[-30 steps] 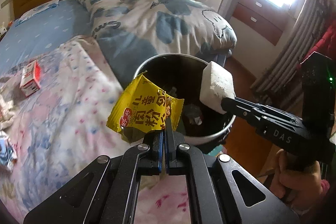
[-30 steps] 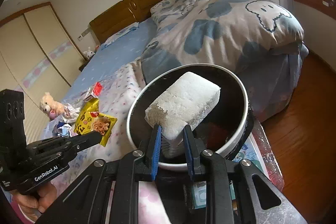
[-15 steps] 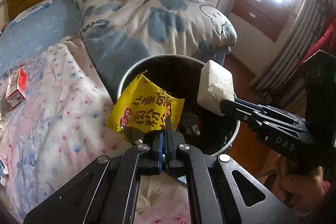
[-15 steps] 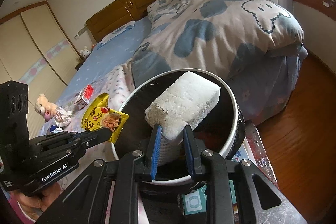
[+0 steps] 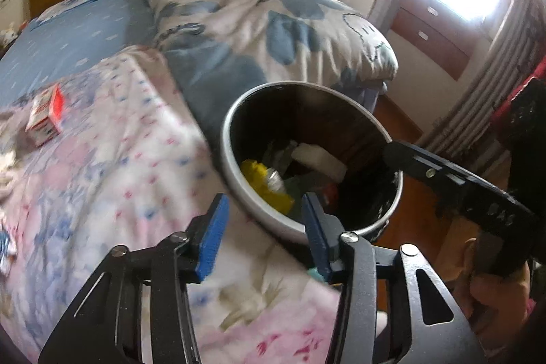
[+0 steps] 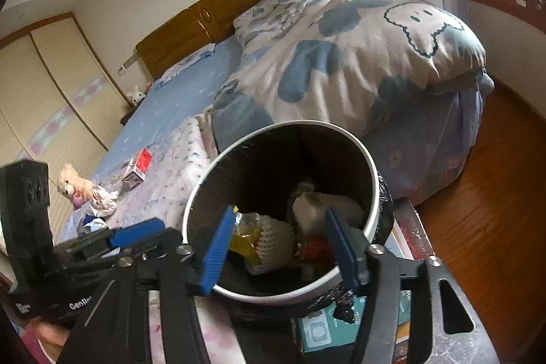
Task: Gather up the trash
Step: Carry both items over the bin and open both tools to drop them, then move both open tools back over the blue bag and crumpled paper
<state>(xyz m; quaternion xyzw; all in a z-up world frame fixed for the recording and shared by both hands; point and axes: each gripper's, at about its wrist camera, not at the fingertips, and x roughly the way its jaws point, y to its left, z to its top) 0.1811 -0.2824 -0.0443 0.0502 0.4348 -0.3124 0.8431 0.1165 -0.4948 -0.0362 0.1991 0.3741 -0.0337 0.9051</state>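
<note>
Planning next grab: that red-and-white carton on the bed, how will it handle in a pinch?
The red-and-white carton looks like thin card, so probably light and crushable. It lies on soft bedding, so pressing down may sink it. Flat faces suggest no rolling.

A wooden-headboard bed (image 6: 191,91) fills the scene, covered by a blue sheet at its far end and a pink flowered blanket (image 5: 112,166) nearer. A bunched blue-and-white duvet (image 6: 341,57) lies along its right side. On the blanket to the left rest a small red-and-white carton (image 5: 46,118), a plush bear (image 6: 70,185) and crumpled scraps (image 6: 102,200). Right of the bed, wooden floor (image 6: 484,193) shows.
</note>
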